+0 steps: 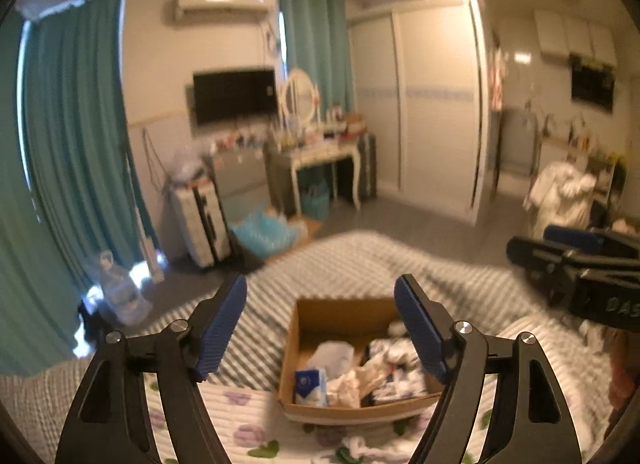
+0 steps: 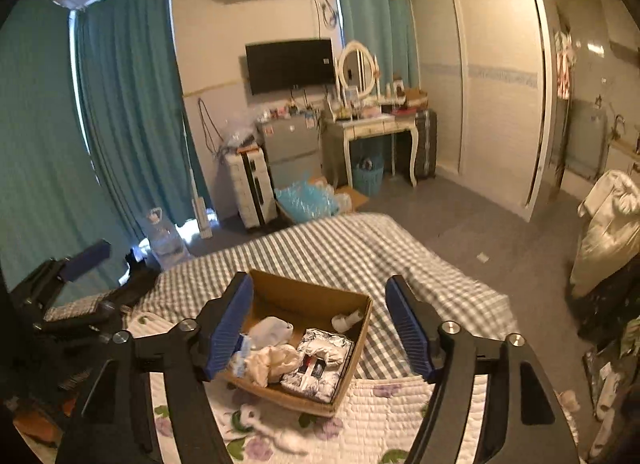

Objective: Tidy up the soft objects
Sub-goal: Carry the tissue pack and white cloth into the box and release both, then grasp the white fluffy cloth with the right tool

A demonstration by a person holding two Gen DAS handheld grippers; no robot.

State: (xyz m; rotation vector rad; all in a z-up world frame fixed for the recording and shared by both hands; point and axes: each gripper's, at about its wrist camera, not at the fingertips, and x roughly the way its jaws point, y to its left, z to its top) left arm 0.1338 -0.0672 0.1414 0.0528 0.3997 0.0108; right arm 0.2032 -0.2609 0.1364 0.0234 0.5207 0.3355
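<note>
I have both tools released, the left tool (image 1: 320,328) and right tool (image 2: 320,322) gripping nothing. Just ahead, the cardboard box (image 2: 308,296) sits on the bed (image 2: 344,248), holding what look like folded cloths (image 2: 316,360).

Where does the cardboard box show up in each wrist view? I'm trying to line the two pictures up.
Left wrist view: the cardboard box sits low, centre-right, on the bed, between the open left claw fingers.
Right wrist view: the cardboard box sits low, centre-left, partly behind the open right claw.
Shared landmark: the wall-mounted TV.
</note>
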